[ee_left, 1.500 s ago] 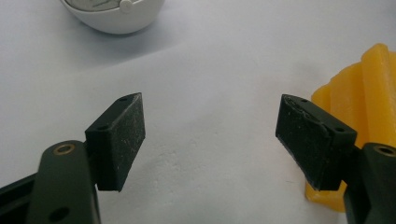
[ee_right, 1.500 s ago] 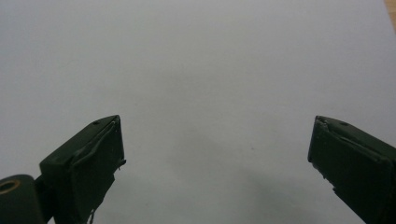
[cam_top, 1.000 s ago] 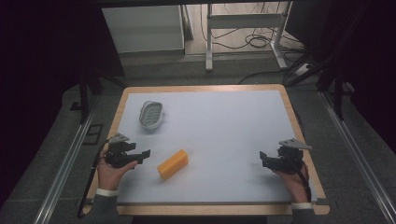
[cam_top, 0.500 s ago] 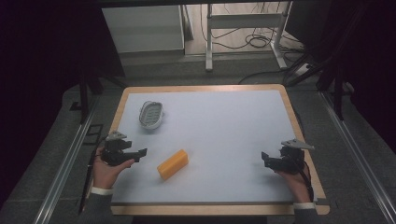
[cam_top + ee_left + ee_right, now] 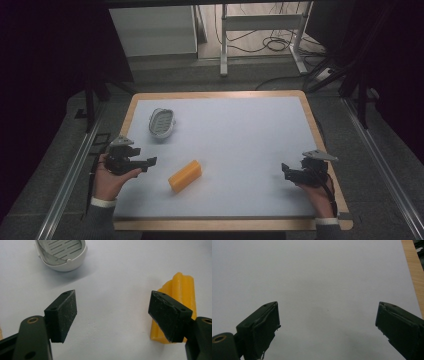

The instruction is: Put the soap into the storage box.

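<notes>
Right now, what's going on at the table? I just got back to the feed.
A person holds a two-jaw gripper in each hand over a white mat on the table. Nothing is gripped. The left gripper has its jaws open, pointing toward a yellow block that lies flat just off its right jaw; a white slotted dish sits farther back. The right gripper is open too, over bare mat near the table's right edge.

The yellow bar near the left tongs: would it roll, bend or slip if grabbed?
The yellow bar lies flat on a long ridged side, so rolling seems unlikely. It looks solid and blocky, probably stiff. Its waxy sheen suggests it might slip.
</notes>
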